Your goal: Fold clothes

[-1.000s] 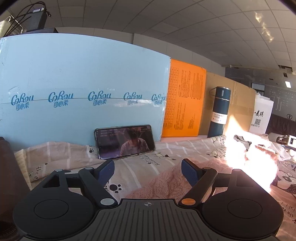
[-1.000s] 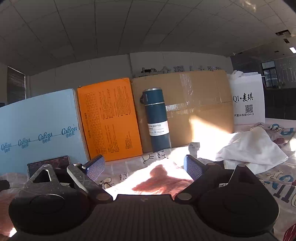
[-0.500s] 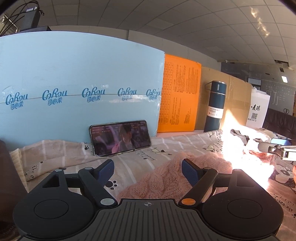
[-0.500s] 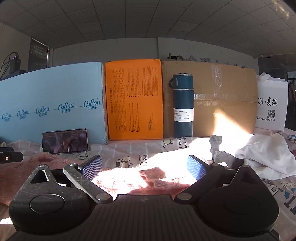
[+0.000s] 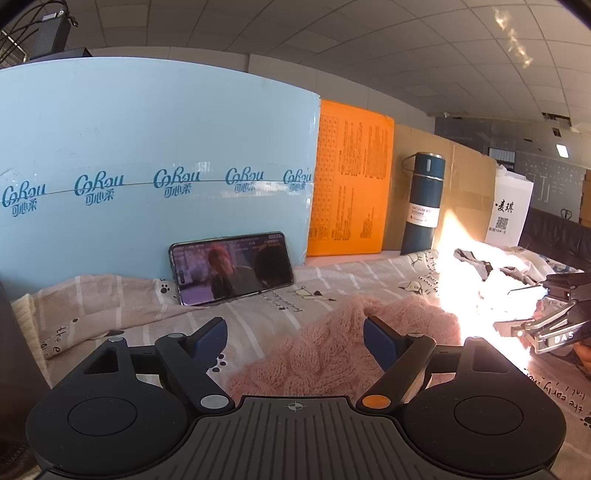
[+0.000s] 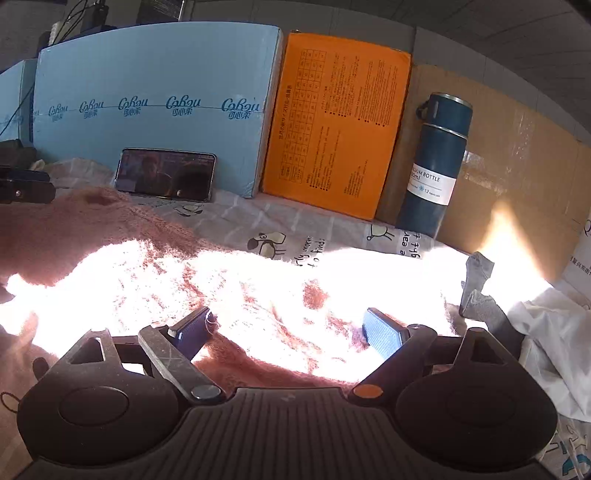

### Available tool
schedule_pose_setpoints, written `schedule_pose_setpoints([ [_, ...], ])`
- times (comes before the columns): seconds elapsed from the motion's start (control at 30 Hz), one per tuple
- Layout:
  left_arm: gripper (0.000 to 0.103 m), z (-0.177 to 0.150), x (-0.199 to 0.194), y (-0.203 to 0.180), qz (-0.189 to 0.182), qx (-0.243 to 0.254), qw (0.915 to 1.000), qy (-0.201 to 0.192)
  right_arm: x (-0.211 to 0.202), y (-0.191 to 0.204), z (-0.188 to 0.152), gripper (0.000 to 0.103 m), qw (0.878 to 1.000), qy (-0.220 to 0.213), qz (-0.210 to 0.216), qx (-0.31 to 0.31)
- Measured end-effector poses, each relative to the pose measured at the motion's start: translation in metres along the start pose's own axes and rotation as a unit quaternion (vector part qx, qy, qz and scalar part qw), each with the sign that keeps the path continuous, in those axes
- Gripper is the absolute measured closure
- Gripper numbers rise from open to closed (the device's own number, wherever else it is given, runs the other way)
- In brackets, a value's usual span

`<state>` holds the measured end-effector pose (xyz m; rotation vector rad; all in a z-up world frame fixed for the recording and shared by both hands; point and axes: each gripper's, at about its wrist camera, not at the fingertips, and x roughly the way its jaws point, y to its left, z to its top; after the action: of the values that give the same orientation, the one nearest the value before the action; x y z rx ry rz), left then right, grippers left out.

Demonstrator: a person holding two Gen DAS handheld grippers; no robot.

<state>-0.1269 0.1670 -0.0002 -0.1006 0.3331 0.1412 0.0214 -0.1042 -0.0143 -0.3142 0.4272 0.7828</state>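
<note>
I read this as an office or workroom set up for staging, not a home: a suspended tile ceiling [image 5: 369, 33] runs overhead with a recessed panel light [image 5: 562, 150] at 2 o'clock. From 10 to 2 o'clock, stock cartons stand as a backdrop: a pale blue branded carton [image 5: 155, 155], an orange printed box [image 5: 351, 184], a brown cardboard box [image 5: 465, 192]. A cartoon-print sheet [image 5: 332, 284] covers the work surface, and a phone [image 5: 231, 266] playing video leans at 11 o'clock.

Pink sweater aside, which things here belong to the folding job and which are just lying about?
Job:
pink sweater
white garment
grey sock
left tool, open
right tool, closing over the sweater

Lying about:
phone
blue bottle
orange box
light blue box
</note>
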Motion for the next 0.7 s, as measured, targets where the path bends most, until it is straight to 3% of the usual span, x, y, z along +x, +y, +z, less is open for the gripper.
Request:
schedule_pose_setpoints([
  [0.03, 0.02, 0.0, 0.0, 0.0, -0.001, 0.0, 1.0, 0.001, 0.001, -0.005, -0.001, 0.029, 1.0, 0.001, 0.002, 0.015],
  [0.1, 0.02, 0.0, 0.002, 0.0, -0.004, 0.0, 1.0, 0.008, -0.001, -0.012, -0.001, 0.053, 0.999, -0.003, -0.008, 0.037],
  [0.2, 0.019, -0.001, 0.004, -0.002, -0.01, 0.006, 0.9998, 0.017, -0.004, -0.019, -0.002, 0.071, 0.998, -0.011, -0.03, 0.058],
  [0.33, 0.012, -0.002, 0.007, -0.005, -0.016, 0.015, 0.9992, 0.033, -0.014, -0.027, -0.002, 0.079, 0.994, -0.042, -0.052, 0.084],
  [0.43, 0.012, -0.002, 0.019, -0.004, -0.007, 0.022, 0.9962, 0.084, -0.025, -0.034, -0.002, 0.079, 0.987, -0.082, -0.081, 0.11],
  [0.53, 0.014, -0.003, 0.024, 0.004, -0.034, -0.005, 0.9931, 0.112, -0.031, -0.044, -0.003, 0.079, 0.976, -0.115, -0.126, 0.137],
  [0.6, 0.024, -0.006, 0.024, -0.001, -0.048, 0.009, 0.9921, 0.116, -0.033, -0.05, -0.005, 0.08, 0.967, -0.13, -0.159, 0.152],
  [0.67, 0.059, -0.008, 0.024, -0.008, -0.062, 0.027, 0.9909, 0.116, -0.034, -0.057, -0.006, 0.081, 0.956, -0.143, -0.19, 0.171],
  [0.7, 0.065, -0.009, 0.024, -0.01, -0.071, 0.032, 0.9903, 0.115, -0.035, -0.061, -0.008, 0.081, 0.95, -0.149, -0.206, 0.179],
])
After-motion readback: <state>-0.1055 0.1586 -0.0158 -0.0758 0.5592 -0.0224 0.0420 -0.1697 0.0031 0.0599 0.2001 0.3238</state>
